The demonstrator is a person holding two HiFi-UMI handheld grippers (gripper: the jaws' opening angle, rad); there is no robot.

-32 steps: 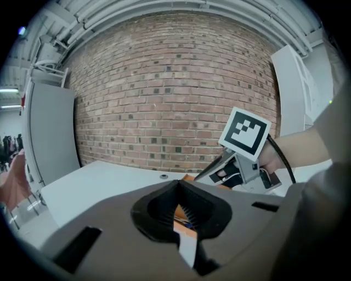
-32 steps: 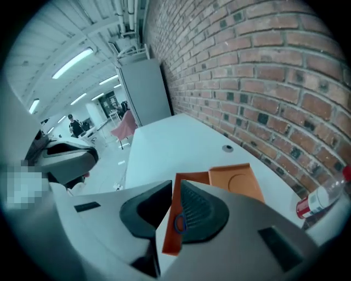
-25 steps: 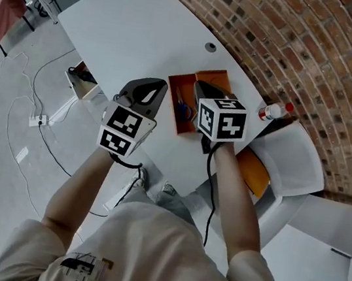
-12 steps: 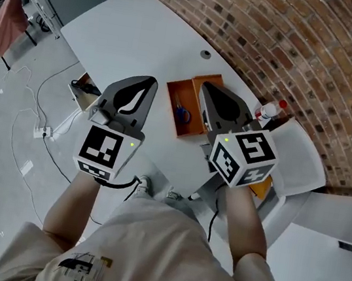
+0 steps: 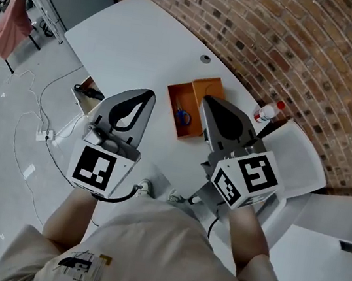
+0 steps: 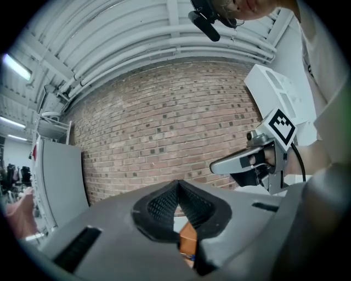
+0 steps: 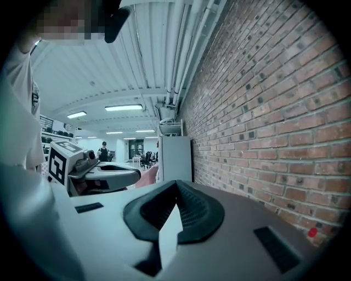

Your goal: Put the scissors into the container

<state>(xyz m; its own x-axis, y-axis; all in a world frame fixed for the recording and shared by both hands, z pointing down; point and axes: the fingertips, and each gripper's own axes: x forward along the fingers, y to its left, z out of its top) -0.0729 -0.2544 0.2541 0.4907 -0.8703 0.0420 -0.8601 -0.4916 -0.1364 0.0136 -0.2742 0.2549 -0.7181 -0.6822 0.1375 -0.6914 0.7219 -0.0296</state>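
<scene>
The scissors (image 5: 181,114), blue at the handles, lie inside the orange container (image 5: 204,85), in the half nearer my left side. Nothing touches them. Whether the other half is a second compartment or a lid, I cannot tell. The container sits on the white worktop (image 5: 145,39), close to the edge by the brick wall (image 5: 297,43). A small white bottle (image 5: 270,111) with a red cap stands a little way off to its right.

My left tool (image 5: 146,92) is closed, its ribbed pads meeting at the tip with nothing between them. Through the gap below the tip I see only a slice of the orange container beyond. My right tool (image 5: 207,100) is closed as well and holds nothing; only pale worktop shows past its pads. Both tools hang above the worktop, one on each side of the container and clear of it, pointing roughly level.

As I judge it, the task is done: the scissors are in, both tools are empty, and nothing is left to move.
</scene>
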